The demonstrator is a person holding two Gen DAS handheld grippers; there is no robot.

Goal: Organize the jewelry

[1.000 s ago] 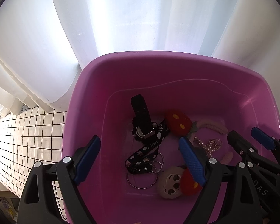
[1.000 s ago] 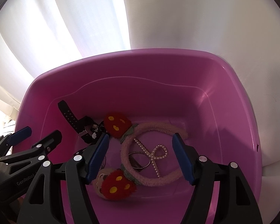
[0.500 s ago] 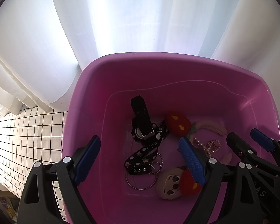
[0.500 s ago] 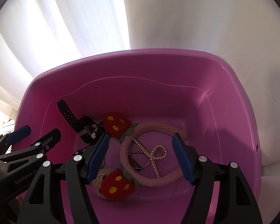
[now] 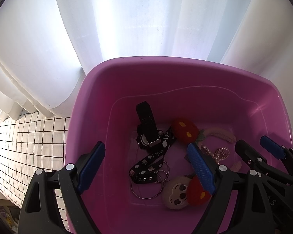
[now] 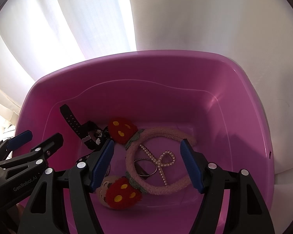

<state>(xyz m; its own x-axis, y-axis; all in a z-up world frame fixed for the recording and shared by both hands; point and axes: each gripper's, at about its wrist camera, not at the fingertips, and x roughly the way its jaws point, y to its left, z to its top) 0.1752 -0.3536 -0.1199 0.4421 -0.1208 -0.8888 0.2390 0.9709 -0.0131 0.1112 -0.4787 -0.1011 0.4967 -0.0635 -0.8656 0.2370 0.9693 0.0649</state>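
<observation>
Both grippers wide open, holding nothing: left gripper over the watch side of the pink tub, right gripper over the headband side. All the jewelry down on the tub floor, in one small heap. Pearl bow: light, bumpy, likely easy to break, so best pinched softly at the knot in the middle. Fuzzy headband: soft outside, probably springy, easy to grab on the bare curve away from the red pompoms. Black watch: likely the heaviest thing here, stiff at the face, bendy at the strap; strap sticking up looks like the best spot to hold. Cloud strap floppy, with thin metal rings that could slip and drag along. Dark ring thing under the pearls hard to make out. Little face toy half hidden behind a blue finger and a pompom. Near edge of tub cut off by the grippers. Hard to tell which pieces are tangled together.
</observation>
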